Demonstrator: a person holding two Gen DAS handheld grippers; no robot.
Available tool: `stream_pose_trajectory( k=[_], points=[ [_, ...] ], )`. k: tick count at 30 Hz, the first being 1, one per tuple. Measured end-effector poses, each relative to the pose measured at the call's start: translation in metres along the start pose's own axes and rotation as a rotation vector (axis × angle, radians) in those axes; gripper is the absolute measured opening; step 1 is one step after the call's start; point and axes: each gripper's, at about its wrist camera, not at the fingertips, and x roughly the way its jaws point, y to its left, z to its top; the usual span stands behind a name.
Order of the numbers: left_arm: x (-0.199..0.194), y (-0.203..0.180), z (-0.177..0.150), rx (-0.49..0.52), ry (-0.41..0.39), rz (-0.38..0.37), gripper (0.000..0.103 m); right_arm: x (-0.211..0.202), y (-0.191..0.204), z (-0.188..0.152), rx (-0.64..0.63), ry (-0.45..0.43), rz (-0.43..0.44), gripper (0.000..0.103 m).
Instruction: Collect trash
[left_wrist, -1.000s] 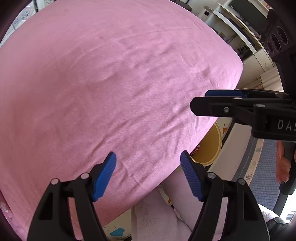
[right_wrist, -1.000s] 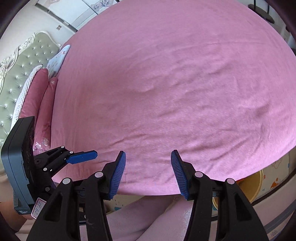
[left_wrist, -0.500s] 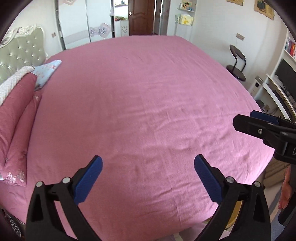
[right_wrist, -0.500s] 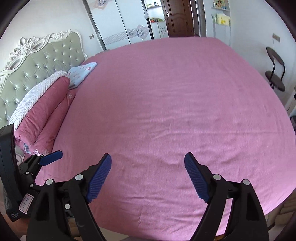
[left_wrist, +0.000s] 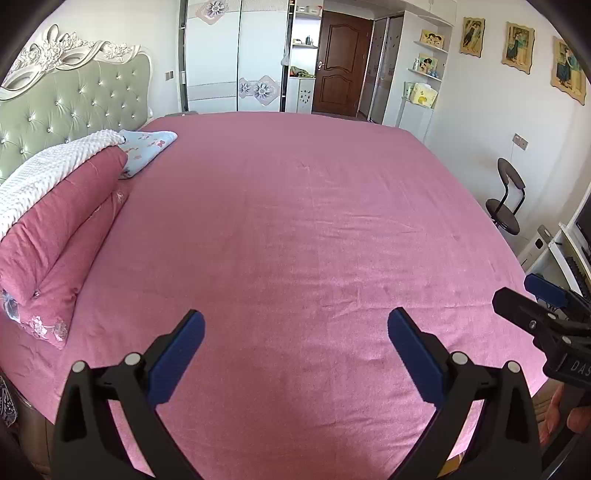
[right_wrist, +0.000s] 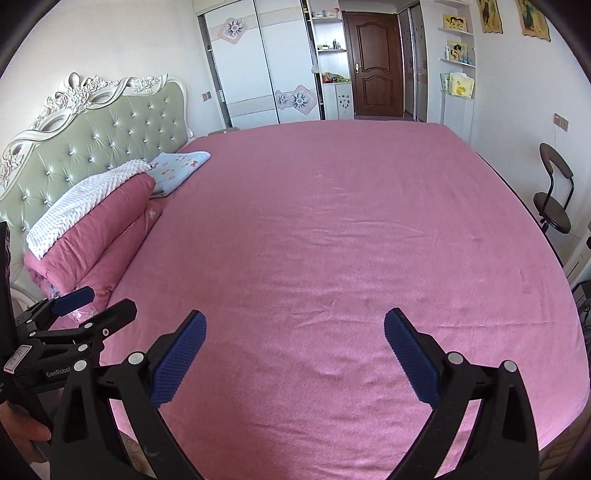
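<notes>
Both cameras have been tilted up since a second ago, so that the near edge of the bed and the yellow bin beneath it have been lost from sight and the whole room is now taken in. The left gripper (left_wrist: 295, 332) is held with its fingers spread wide apart and nothing between them, and the right gripper (right_wrist: 294, 332) is carried the same way, wide and empty, just beside it over the pink bedsheet (left_wrist: 295, 229). No trash can be made out anywhere: the sheet is seen bare and lightly creased, with only the folded pink quilt (left_wrist: 62, 221), a white blanket (left_wrist: 40, 173) on top of it and a small blue floral pillow (left_wrist: 147, 147) stacked against the tufted headboard (left_wrist: 74, 107). The risk, it is judged, lies in the search itself: a crease could be mistaken for litter and the sheet pinched and dragged, or small scraps near the quilt could be overlooked at this height. Off to the side a black chair (right_wrist: 554, 199) is passed, and a careless swing that way could end in a knock.
</notes>
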Motion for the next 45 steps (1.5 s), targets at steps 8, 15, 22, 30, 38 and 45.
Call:
stream_pose_trajectory(
  k=[8,15,22,30,38,45],
  points=[
    [-0.007,-0.009,0.006,-0.019,-0.059,0.012,0.099,-0.007,-0.006,0.008,-0.01,-0.019,-0.009,0.094],
    [-0.006,-0.012,0.011,-0.039,-0.045,0.019,0.099,-0.008,-0.017,0.013,0.011,-0.025,-0.012,0.095],
    [-0.002,-0.01,0.013,-0.064,-0.021,-0.017,0.099,-0.007,-0.018,0.013,0.009,-0.016,-0.012,0.095],
    [-0.004,-0.015,0.014,-0.044,-0.025,-0.027,0.099,-0.007,-0.018,0.009,0.013,-0.01,-0.015,0.095],
    [-0.004,-0.011,0.013,-0.064,-0.015,-0.032,0.099,-0.009,-0.018,0.007,0.017,-0.01,-0.017,0.095],
    [-0.005,-0.012,0.015,-0.044,-0.022,-0.023,0.099,-0.009,-0.019,0.007,0.026,-0.006,-0.016,0.095]
  ],
)
